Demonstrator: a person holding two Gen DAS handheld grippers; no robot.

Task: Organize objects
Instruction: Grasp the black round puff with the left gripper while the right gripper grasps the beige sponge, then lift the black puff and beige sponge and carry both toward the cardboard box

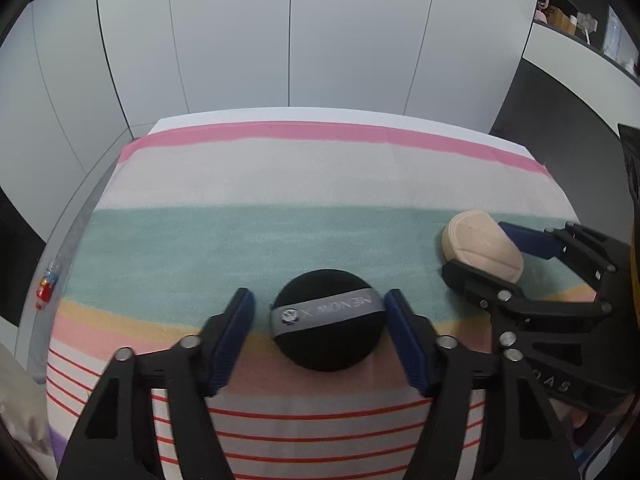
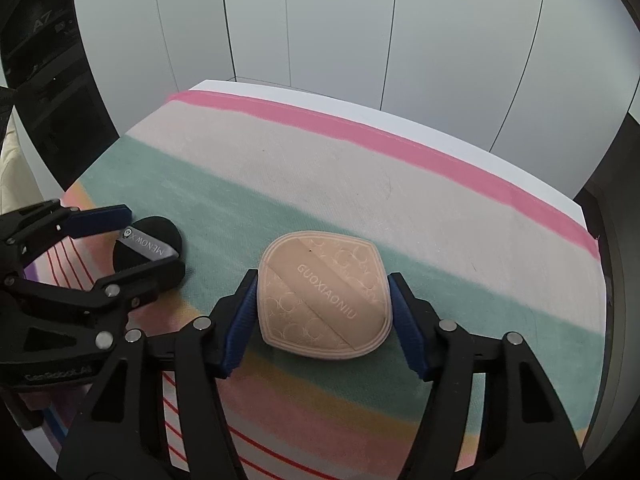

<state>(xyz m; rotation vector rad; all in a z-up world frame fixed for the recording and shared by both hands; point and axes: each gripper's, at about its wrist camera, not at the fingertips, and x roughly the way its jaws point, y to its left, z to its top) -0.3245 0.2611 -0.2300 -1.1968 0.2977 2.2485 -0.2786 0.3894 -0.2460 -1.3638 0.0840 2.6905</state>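
A round black powder puff [image 1: 326, 328] with a grey printed band lies on the striped cloth [image 1: 280, 184]. My left gripper [image 1: 320, 294] straddles it. The right pad [image 1: 400, 320] touches its edge, and a narrow gap shows at the left pad [image 1: 240, 320]. To the right lies a beige, rounded-square puff [image 2: 324, 300] with embossed lettering. My right gripper [image 2: 323, 276] has both blue pads against its sides. Each gripper also shows in the other view: the right gripper [image 1: 474, 246] around the beige puff [image 1: 480, 244], the left gripper [image 2: 154, 240] around the black puff [image 2: 152, 236].
The cloth covers a white table [image 1: 320, 114] that stands against pale wall panels. A small red object [image 1: 46, 286] lies off the table's left edge. At the upper right, a shelf [image 1: 580, 36] holds boxes and small items. Dark furniture stands at both sides.
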